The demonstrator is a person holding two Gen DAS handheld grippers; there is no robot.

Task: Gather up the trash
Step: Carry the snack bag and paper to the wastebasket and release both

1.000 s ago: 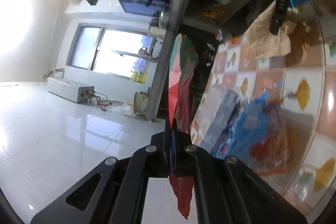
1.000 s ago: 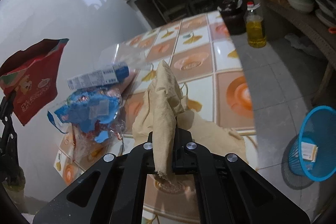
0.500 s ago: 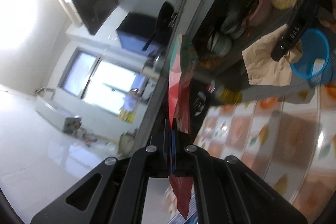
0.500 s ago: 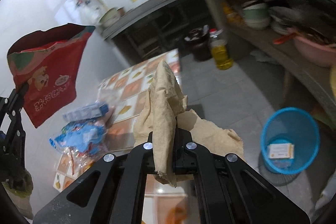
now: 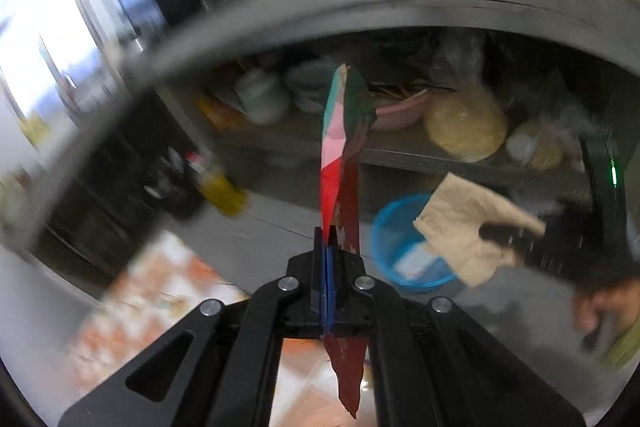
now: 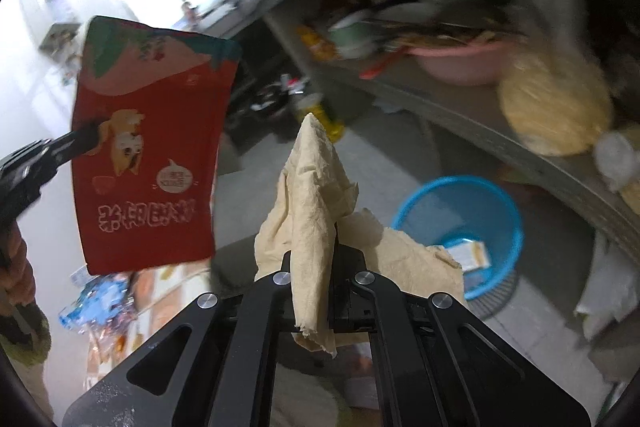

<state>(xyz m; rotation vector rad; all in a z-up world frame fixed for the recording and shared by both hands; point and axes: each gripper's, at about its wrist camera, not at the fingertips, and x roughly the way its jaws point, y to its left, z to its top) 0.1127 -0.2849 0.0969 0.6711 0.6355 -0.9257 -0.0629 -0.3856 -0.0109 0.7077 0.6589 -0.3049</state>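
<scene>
Above open grey floor, two hand-held grippers: the left hand-held gripper [image 5: 326,247] pinches one red snack bag [image 6: 152,163], the right hand-held gripper [image 6: 332,263] one crumpled paper towel [image 6: 316,203], near one blue basket [image 6: 460,203].

We see open grey floor [image 6: 400,163] around blue bin [image 6: 460,223]. Low shelf [image 6: 480,123] full of bowls stands close behind bin. Bin top open, box [image 6: 468,255] inside.

Red snack bag [image 6: 152,147] hanging upright, airborne; crumpled beige paper towel [image 6: 316,203] aloft near blue basket [image 6: 460,227].
</scene>
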